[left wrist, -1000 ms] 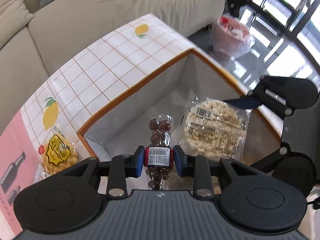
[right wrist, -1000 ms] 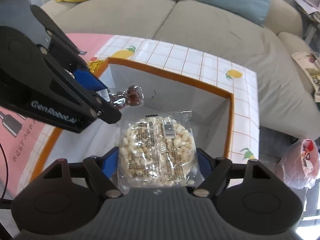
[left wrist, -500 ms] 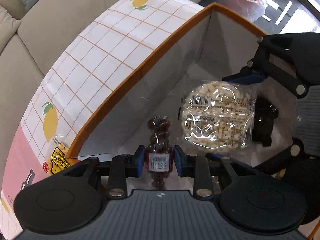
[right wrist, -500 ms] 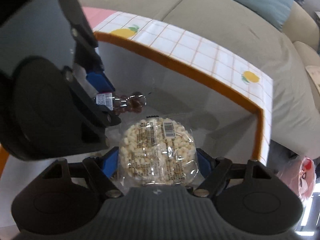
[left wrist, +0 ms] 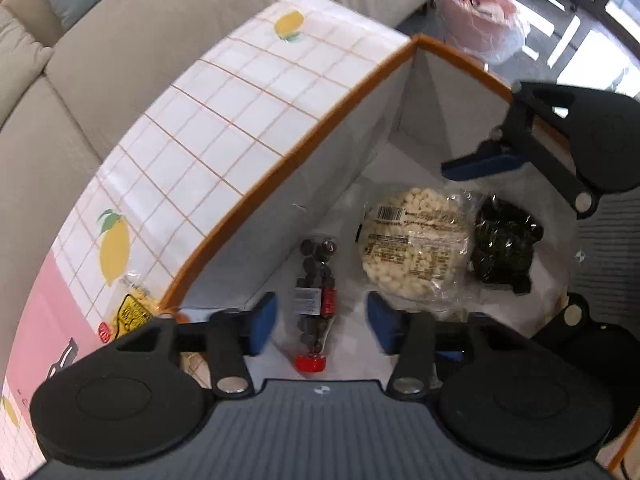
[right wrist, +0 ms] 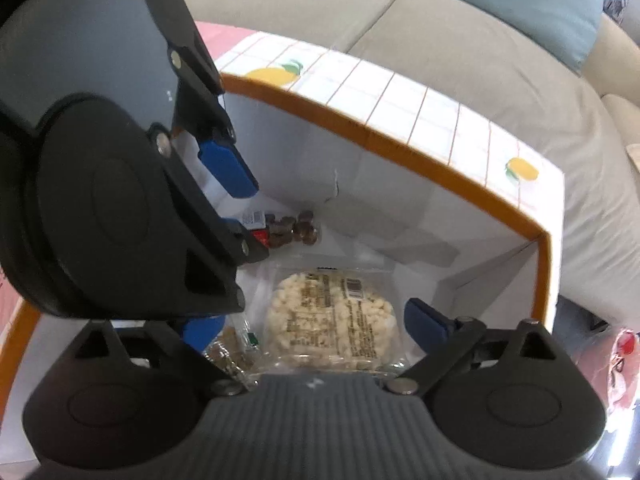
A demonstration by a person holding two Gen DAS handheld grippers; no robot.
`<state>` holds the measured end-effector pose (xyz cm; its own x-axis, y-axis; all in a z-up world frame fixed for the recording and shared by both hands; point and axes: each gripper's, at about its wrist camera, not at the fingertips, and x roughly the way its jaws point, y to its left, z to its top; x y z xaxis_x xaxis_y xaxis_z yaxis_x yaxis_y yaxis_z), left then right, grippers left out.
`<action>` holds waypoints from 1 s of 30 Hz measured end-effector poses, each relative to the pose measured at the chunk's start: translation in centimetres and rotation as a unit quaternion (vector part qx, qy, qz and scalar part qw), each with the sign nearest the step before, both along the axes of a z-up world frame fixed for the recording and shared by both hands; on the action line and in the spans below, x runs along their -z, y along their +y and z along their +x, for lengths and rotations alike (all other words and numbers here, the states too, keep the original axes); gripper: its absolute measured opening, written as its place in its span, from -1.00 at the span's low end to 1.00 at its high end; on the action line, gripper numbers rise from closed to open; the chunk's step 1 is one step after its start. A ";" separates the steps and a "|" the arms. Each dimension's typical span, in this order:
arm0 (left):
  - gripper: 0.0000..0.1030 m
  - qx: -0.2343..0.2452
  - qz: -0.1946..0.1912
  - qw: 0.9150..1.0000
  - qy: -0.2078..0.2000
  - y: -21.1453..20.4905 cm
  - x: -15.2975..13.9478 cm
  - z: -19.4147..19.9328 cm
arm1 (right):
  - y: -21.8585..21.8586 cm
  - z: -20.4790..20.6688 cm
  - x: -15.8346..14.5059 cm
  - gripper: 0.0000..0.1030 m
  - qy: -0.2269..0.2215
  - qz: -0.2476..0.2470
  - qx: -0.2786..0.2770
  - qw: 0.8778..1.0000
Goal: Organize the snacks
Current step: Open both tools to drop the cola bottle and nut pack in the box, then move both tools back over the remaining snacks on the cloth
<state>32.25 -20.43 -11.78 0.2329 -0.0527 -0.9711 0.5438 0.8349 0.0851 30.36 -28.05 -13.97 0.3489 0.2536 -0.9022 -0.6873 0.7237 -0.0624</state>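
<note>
Both grippers hang inside an orange-rimmed box (left wrist: 280,168) with white walls. My left gripper (left wrist: 322,322) is opening; the small bottle of dark chocolate balls (left wrist: 314,280) lies loose on the box floor between its blue pads, untouched. My right gripper (right wrist: 316,324) is opening too, and the round pack of white puffed snack (right wrist: 332,320) lies flat below it, clear of both pads. In the left wrist view that pack (left wrist: 416,248) rests beside a dark packet (left wrist: 504,248). The bottle (right wrist: 288,228) shows partly behind the left gripper in the right wrist view.
The box (right wrist: 400,140) stands on a lemon-print cloth (left wrist: 224,128) in front of a beige sofa (right wrist: 440,40). A yellow snack bag (left wrist: 130,314) lies outside the box's left wall. A pink bag (left wrist: 484,16) sits on the floor beyond. A brown wrapped snack (right wrist: 228,354) lies under the right gripper's left finger.
Both grippers have let go: the chocolate bottle left the left pads and the puffed pack left the right pads. Both now lie on the box floor, and the jaws stand wider.
</note>
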 end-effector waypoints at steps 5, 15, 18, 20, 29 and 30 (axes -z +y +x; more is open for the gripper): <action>0.27 -0.007 -0.024 0.999 -0.021 1.7 -3.0 -1.5 | -0.3 -1.4 -1.2 0.86 -0.005 -0.014 0.006 1.000; 0.29 -0.056 -0.096 0.990 -0.089 7.4 -9.1 -7.4 | -0.3 -5.6 -5.9 0.86 -0.038 -0.009 0.068 0.997; 0.29 -0.083 -0.110 0.984 -0.111 9.8 -10.5 -10.1 | 0.5 -6.9 -7.3 0.86 -0.049 0.021 0.085 0.995; 0.29 -0.105 -0.121 0.979 -0.124 11.6 -10.9 -12.1 | 0.9 -8.1 -8.6 0.86 -0.053 0.053 0.098 0.992; 0.30 -0.226 -0.159 0.949 -0.154 20.2 -10.2 -19.8 | 4.1 -14.1 -10.7 0.65 -0.093 0.182 0.137 0.969; 0.31 -0.238 -0.163 0.945 -0.154 20.9 -9.8 -20.4 | 4.6 -14.6 -10.6 0.61 -0.098 0.192 0.139 0.967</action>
